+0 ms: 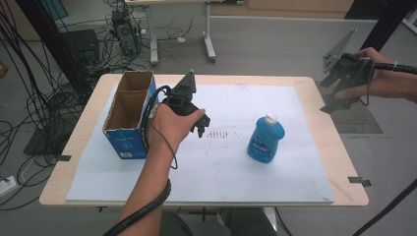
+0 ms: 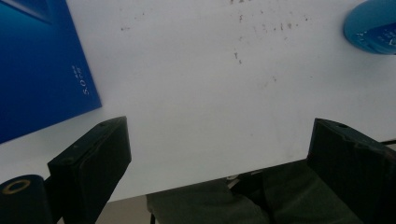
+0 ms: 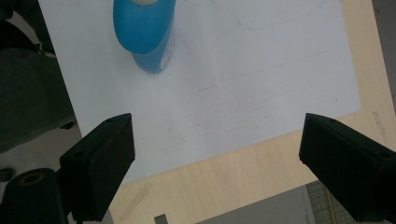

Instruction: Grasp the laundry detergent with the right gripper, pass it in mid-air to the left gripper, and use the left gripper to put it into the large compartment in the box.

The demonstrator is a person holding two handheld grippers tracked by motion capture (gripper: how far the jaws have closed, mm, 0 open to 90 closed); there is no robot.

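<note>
A blue bottle with a white cap stands upright on the white sheet, right of centre. An open blue cardboard box with two compartments stands at the sheet's left. My left gripper hovers between box and bottle, jaws wide apart over bare sheet, nothing between them. In the left gripper view the box is at left and the bottle at top right. My right gripper is held off the table's right edge, open and empty. The right gripper view looks down on the bottle.
The wooden table borders the sheet. Desk legs, cables and computer gear stand on the floor behind. A dark floor mat lies right of the table. Tape marks sit at the table's edges.
</note>
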